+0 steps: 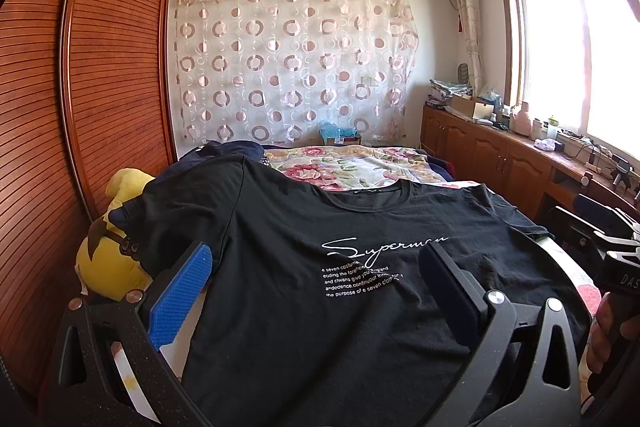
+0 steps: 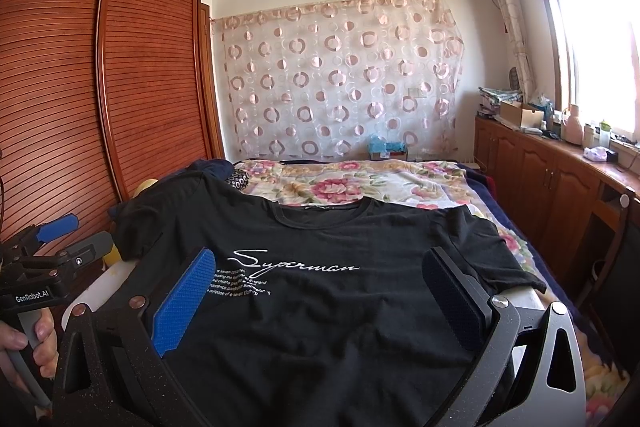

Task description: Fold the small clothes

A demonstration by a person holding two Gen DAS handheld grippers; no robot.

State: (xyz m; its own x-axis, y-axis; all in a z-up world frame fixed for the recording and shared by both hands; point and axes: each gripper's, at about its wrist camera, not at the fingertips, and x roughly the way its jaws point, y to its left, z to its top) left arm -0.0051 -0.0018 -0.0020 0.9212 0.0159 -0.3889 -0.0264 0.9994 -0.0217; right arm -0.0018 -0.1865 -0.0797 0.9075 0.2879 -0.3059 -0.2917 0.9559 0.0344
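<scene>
A black T-shirt point(image 1: 320, 267) lies front-up and spread flat on the bed point(image 2: 360, 183), collar toward the far wall, script lettering readable – laid out, by the look of it, so both sides can be reached for a first fold. The left gripper point(image 1: 316, 279) and right gripper point(image 2: 320, 287) hang over the shirt's lower half, jaws wide apart, holding nothing. A yellow plush toy point(image 1: 108, 263) sits wedged between bed and wardrobe point(image 1: 100, 67). The hem is cut off by the gripper frames, the left sleeve droops out of sight over the bed edge – and whether the fingers touch the cloth cannot be told
</scene>
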